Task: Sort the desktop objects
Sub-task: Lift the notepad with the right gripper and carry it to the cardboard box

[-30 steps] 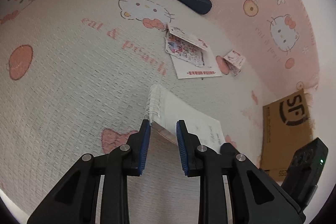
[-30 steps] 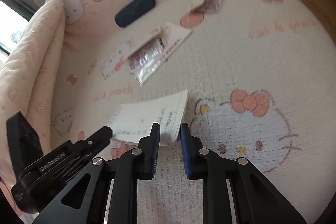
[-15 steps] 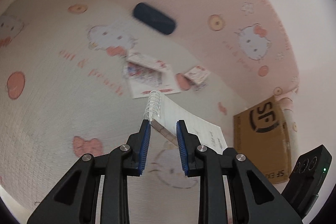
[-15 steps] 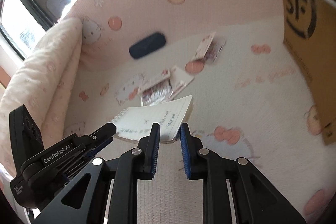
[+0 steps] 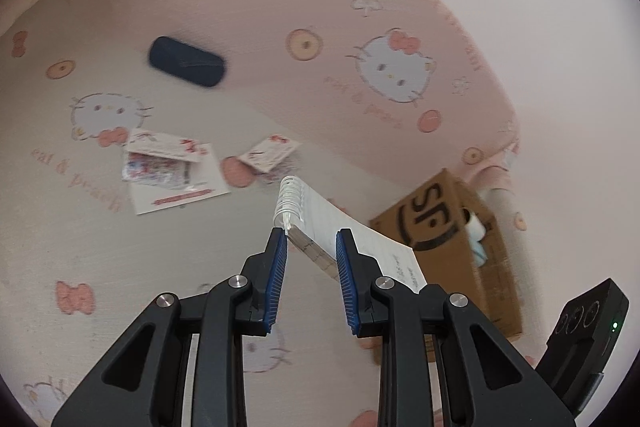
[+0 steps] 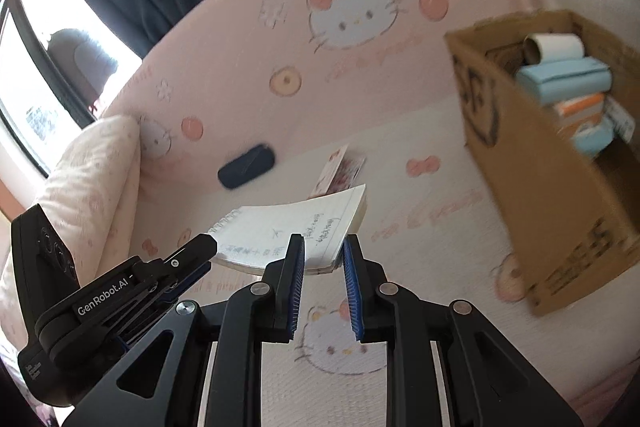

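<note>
A white spiral notepad [image 5: 320,217] with handwriting hangs in the air above the Hello Kitty mat, held from both ends. My left gripper [image 5: 311,239] is shut on its spiral-bound end, and that gripper's tip [image 6: 200,247] also shows in the right wrist view. My right gripper [image 6: 323,247] is shut on the opposite edge of the notepad [image 6: 288,223]. To the right stands an open cardboard box [image 6: 520,167] [image 5: 448,227] with a paper roll and blue packs inside.
A dark blue glasses case [image 5: 186,61] [image 6: 246,171] lies by the padded pink wall. Sticker sheets [image 5: 168,163] and a small card packet [image 5: 272,153] [image 6: 340,173] lie on the mat. A folded blanket [image 6: 92,171] sits at the left.
Both grippers have risen with the notepad, lifting it off the mat. The box now shows closer in the right wrist view, with its open top visible.
</note>
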Action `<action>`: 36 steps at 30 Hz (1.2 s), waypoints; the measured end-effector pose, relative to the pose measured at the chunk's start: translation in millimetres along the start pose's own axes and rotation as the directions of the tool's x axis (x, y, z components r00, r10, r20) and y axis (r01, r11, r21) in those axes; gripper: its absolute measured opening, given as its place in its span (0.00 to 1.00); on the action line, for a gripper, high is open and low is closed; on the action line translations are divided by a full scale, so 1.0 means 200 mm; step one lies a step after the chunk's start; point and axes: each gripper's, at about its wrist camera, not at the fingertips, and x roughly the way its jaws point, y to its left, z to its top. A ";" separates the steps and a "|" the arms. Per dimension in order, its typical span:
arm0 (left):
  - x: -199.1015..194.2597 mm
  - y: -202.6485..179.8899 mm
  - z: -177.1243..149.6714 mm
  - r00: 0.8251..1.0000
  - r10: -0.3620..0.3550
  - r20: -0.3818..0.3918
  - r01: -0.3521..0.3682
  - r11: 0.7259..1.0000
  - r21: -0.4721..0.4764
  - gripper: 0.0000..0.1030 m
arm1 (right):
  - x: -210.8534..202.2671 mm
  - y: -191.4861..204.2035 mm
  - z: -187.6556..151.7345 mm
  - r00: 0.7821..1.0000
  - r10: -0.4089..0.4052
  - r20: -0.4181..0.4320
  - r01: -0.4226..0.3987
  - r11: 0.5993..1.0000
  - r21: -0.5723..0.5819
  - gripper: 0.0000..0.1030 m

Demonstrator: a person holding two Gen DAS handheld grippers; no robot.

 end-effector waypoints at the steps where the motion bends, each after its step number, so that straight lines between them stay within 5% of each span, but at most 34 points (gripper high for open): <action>1: 0.00 -0.03 0.00 1.000 -0.007 0.002 0.007 1.000 0.004 0.27 | -0.03 -0.01 0.02 1.000 -0.003 0.013 0.003 1.000 -0.004 0.16; 11: 0.11 -0.45 -0.01 0.996 -0.091 -0.007 0.091 0.995 0.036 0.27 | -0.29 -0.26 0.26 0.993 -0.050 0.104 0.050 0.999 0.001 0.16; 23: 0.39 -1.00 -0.13 0.975 -0.193 -0.107 0.202 0.975 0.089 0.27 | -0.51 -0.73 0.57 0.980 -0.131 0.150 0.128 0.991 0.030 0.16; 26: 0.48 -1.17 -0.21 0.951 -0.248 -0.187 0.273 0.954 0.122 0.11 | -0.52 -0.83 0.63 0.990 -0.048 0.130 0.045 0.999 0.022 0.11; 28: 0.50 -1.29 -0.29 0.962 -0.192 -0.196 0.232 0.951 0.206 0.00 | -0.55 -0.87 0.65 0.990 -0.076 0.121 0.077 0.997 -0.002 0.07; 31: 0.51 -1.41 -0.39 0.963 -0.150 -0.223 0.215 0.927 0.308 0.00 | -0.59 -0.93 0.68 0.987 -0.118 0.109 0.123 0.992 -0.038 0.07; 36: 0.52 -1.33 -0.39 0.971 -0.106 -0.213 0.158 0.957 0.243 0.00 | -0.65 -1.03 0.72 0.978 -0.190 0.092 0.198 0.976 -0.095 0.07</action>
